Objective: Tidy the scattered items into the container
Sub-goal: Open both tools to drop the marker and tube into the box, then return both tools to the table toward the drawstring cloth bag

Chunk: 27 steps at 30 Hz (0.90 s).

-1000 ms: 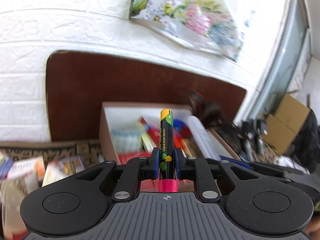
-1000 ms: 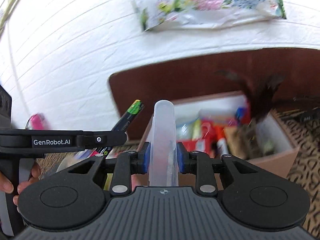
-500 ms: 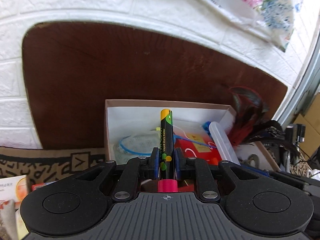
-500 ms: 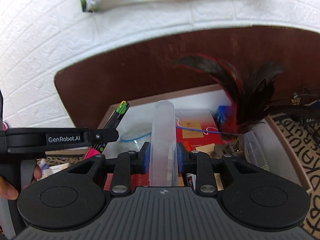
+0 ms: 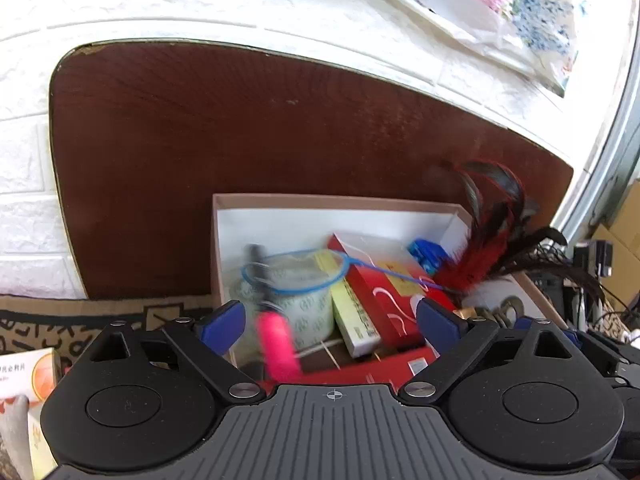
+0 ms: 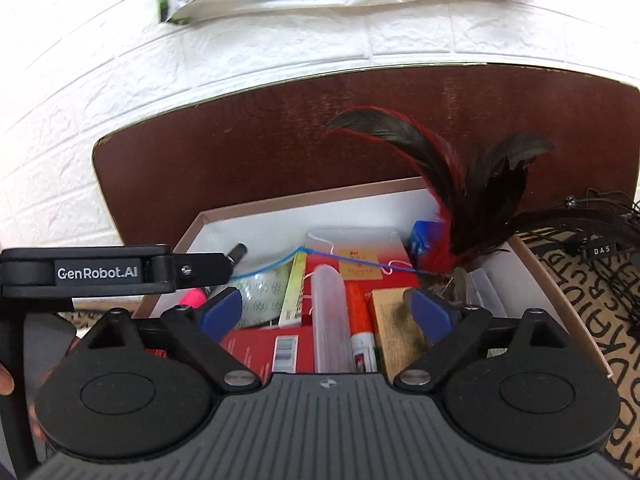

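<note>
Left hand-held gripper [image 5: 330,316]: now wide open — marker [image 5: 276,344] released, dropping at 7 o'clock in box [image 5: 320,202].
Right hand-held gripper [image 6: 326,306]: wide open — tube [image 6: 330,320] now lies in box.

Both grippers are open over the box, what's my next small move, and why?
Probably lift both grippers clear of the box. The left gripper and right gripper are open and empty; the marker is blurred between the left fingers, and the clear tube lies inside.

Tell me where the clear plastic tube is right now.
In the right wrist view the clear plastic tube lies inside the box, between the open fingers of the right gripper, just left of the orange glue stick.
</note>
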### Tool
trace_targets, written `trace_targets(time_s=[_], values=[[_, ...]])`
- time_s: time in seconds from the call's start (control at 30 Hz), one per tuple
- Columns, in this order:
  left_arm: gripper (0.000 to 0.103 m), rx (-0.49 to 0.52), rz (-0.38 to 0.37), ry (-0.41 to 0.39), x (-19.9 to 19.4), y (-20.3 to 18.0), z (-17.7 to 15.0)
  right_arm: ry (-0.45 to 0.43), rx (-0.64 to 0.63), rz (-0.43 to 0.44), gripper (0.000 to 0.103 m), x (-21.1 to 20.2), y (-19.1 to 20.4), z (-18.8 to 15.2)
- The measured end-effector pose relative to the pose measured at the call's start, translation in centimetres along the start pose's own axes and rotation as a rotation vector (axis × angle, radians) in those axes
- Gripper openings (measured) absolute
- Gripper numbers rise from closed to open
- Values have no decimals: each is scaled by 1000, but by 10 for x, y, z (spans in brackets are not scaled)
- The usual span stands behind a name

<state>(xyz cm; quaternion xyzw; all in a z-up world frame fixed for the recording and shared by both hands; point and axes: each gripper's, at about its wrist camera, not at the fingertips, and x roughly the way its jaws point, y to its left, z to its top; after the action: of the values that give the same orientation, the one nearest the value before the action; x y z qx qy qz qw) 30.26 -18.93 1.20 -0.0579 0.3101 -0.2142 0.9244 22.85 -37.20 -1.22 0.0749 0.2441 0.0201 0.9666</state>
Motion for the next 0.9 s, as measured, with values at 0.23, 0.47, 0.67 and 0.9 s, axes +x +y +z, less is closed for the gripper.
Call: trace_targets(time_s=[0.23,0.47,0.67,0.9], values=[[100,-4,7,11,-19,-2,-5,-11,-42,-7,98,-18,12,1],[101,-22,5,-10,-65,-1,-17,-45,-64,10,100,-52,31,-4],[103,-55,72,-64,-136,14,-83,-50,-136,84,102,-94,63,-46],[103,-155,142,13,-191,55,-171,93,-125,190,102,-109,103,-121]])
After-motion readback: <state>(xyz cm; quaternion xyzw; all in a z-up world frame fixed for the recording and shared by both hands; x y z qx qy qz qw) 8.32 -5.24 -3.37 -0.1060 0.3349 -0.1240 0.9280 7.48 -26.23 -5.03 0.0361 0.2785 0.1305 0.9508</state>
